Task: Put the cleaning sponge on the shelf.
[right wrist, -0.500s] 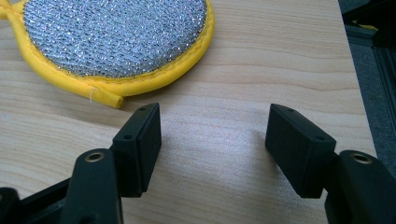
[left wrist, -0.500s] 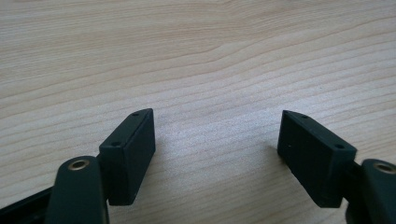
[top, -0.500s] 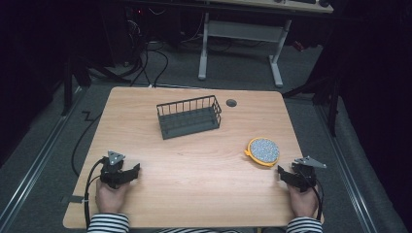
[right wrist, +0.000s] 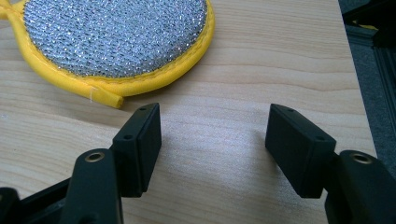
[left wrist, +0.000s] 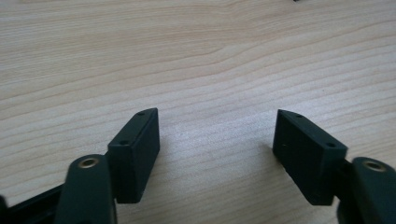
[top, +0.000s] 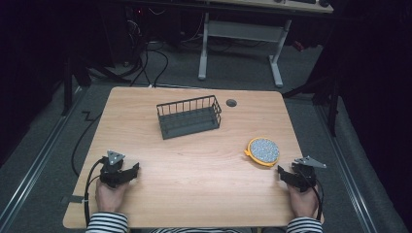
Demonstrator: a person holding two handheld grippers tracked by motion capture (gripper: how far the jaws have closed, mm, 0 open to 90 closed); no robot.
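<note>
Right claw (right wrist: 214,122): your jaws stand wide, empty, low over the light wooden table (right wrist: 243,70).
Scrubber: round yellow-rimmed silver mesh scouring pad (right wrist: 116,39) just ahead-left of it.
Left claw (left wrist: 215,130): wide, empty.
Basket: dark wire basket (top: 189,116) well ahead.
Change: none since a moment ago; nothing begun.

On the light wooden table (top: 194,165), the only obstacles are a dark wire basket (top: 189,116) standing at the far middle and a round yellow-rimmed silver scouring pad (top: 263,151) lying flat near the right edge. The broad stretch of bare wood between the left gripper (top: 132,170) and the right gripper (top: 282,173) is free to cross. The pad lies just beyond the right gripper's spread jaws, while bare wood lies ahead of the left one's.
</note>
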